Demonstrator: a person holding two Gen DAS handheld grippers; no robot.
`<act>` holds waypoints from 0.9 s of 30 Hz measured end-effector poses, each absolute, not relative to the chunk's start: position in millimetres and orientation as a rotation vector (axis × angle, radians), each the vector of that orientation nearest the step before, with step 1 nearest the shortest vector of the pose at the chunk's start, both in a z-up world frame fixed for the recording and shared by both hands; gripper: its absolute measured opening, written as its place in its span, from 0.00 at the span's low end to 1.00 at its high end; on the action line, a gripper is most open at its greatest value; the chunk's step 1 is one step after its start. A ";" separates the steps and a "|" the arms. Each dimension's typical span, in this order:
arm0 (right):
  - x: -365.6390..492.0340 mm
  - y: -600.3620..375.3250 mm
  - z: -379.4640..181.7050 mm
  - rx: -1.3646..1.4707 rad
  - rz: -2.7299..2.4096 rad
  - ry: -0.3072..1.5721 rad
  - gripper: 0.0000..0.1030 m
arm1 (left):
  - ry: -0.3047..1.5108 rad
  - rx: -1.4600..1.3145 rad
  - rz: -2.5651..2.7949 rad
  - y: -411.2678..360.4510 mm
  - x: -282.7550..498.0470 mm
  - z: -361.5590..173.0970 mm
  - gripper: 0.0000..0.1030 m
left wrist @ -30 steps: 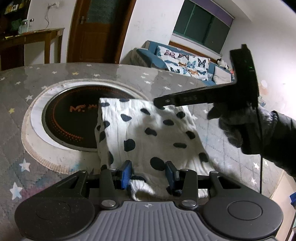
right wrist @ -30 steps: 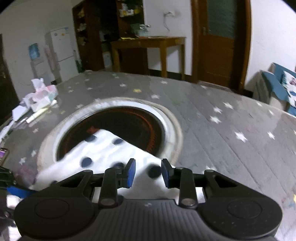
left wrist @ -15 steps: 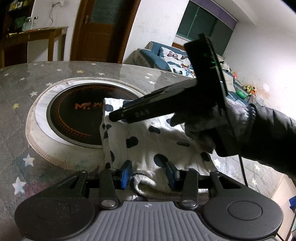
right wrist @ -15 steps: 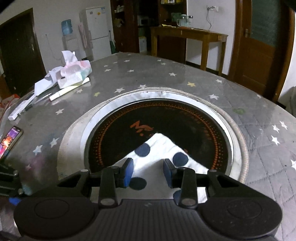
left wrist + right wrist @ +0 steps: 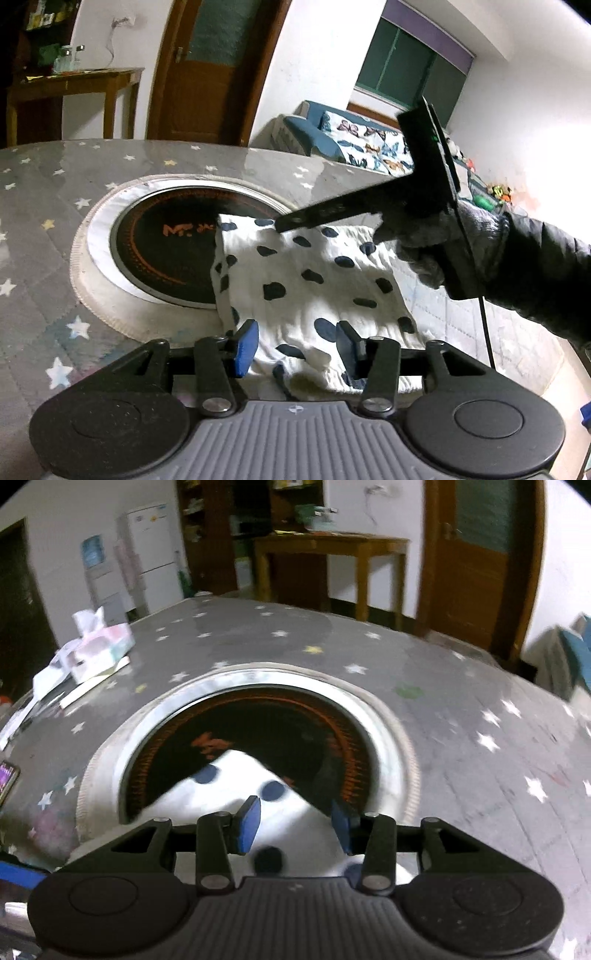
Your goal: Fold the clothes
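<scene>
We hold two tongs over a white cloth [image 5: 310, 280] with dark spots, which lies folded on the gray star table [image 5: 44, 192], with one corner over the black round plate [image 5: 162, 254] set in the table. The left tongs [image 5: 297, 345] are apart, with the near edge of the cloth lying between the blue pads [image 5: 246, 345], and nothing is pinched. The right tongs [image 5: 293, 825] are apart too, low over the far corner of the cloth [image 5: 236, 775] (that view is blurry, so we cannot tell if they touch it). We think the step now is to take hold of two edges for the next fold. To do it well, we should slide each lower pad under all the layers at the edge, close softly, and lift both sides together so the stack does not slip apart. The cloth looks almost square, so it has no clear long side; in the left view it runs from the near edge away toward the round plate, with one corner pointing at the orange letters.
</scene>
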State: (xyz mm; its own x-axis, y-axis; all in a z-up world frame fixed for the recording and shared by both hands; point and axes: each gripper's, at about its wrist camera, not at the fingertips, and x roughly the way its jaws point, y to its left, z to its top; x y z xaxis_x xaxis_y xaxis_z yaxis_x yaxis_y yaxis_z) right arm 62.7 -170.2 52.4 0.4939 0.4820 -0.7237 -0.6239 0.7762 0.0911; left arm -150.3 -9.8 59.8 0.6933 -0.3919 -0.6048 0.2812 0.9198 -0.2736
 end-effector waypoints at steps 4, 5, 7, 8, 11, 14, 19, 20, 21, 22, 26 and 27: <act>71.7 -192.0 47.1 -0.134 0.657 0.866 0.44 | 0.712 -0.171 -0.363 -6.3 -153.5 61.1 0.50; 73.4 -196.3 45.4 -0.119 0.659 0.878 0.45 | 0.716 -0.173 -0.359 -5.7 -153.7 60.4 0.50; 74.2 -200.6 42.9 -0.105 0.663 0.890 0.45 | 0.725 -0.177 -0.351 -4.4 -154.1 59.0 0.51; 74.6 -201.8 41.9 -0.101 0.664 0.896 0.45 | 0.729 -0.178 -0.346 -3.8 -154.3 58.3 0.52; 75.5 -203.7 40.5 -0.095 0.670 0.904 0.45 | 0.742 -0.184 -0.334 -2.0 -154.9 56.1 0.52; 75.1 -203.9 41.1 -0.107 0.667 0.908 0.45 | 0.755 -0.189 -0.321 -0.2 -155.6 54.0 0.53; 73.7 -207.6 41.3 -0.116 0.655 0.914 0.45 | 0.774 -0.201 -0.305 2.9 -155.8 50.3 0.53; 73.6 -208.6 41.2 -0.115 0.652 0.915 0.45 | 0.777 -0.206 -0.304 3.5 -155.4 49.3 0.53; 73.4 -209.6 41.1 -0.113 0.650 0.915 0.45 | 0.781 -0.210 -0.303 4.1 -155.1 48.3 0.53; 73.2 -210.6 40.9 -0.110 0.647 0.916 0.46 | 0.784 -0.217 -0.303 4.7 -154.8 47.3 0.53; 72.6 -212.4 41.3 -0.113 0.629 0.908 0.51 | 0.797 -0.241 -0.300 6.8 -153.7 43.4 0.53; 72.3 -213.0 41.0 -0.112 0.626 0.908 0.51 | 0.798 -0.246 -0.299 7.2 -154.2 43.3 0.53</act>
State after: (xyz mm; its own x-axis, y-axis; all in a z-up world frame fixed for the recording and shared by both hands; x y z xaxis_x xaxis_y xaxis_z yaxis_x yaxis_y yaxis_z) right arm 72.3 -213.0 41.0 0.4519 0.4597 -0.7645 -0.5511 0.8178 0.1659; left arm -154.2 7.2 43.3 0.6605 -0.3528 -0.6628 0.1693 0.9300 -0.3263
